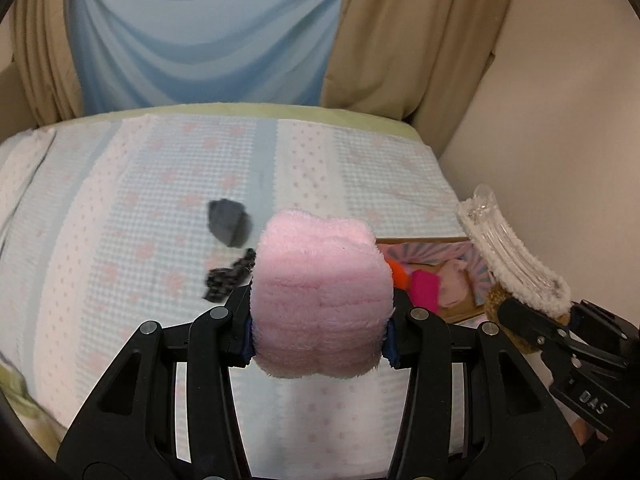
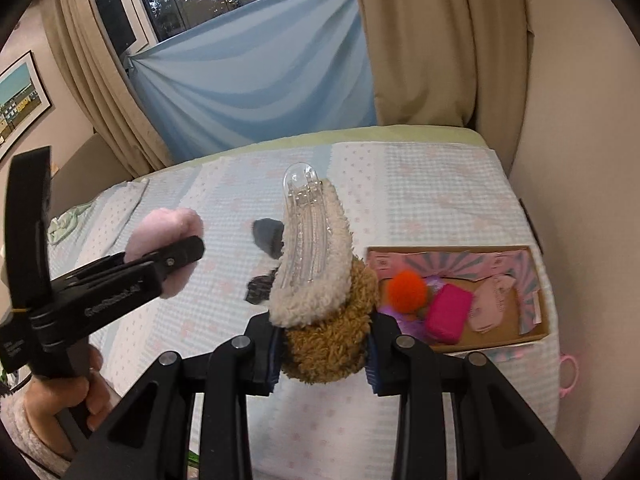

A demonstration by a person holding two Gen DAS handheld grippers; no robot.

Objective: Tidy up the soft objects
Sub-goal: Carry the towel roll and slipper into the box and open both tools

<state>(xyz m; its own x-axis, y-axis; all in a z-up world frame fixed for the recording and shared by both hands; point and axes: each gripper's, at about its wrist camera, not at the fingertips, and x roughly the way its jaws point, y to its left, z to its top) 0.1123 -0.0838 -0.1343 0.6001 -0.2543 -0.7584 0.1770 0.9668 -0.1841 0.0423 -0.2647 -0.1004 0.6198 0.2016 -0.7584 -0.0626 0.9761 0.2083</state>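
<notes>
My left gripper is shut on a pink fluffy roll and holds it above the bed; it also shows in the right wrist view. My right gripper is shut on a brown and cream fuzzy hair claw clip with a clear plastic top, seen too in the left wrist view. An open cardboard box on the bed at the right holds an orange pom-pom, a magenta pad and pale pink cloth.
A grey soft lump and a dark patterned scrunchie lie on the blue-and-white bedspread. A wall stands close on the right, curtains at the back. A pink ring lies at the bed's right edge.
</notes>
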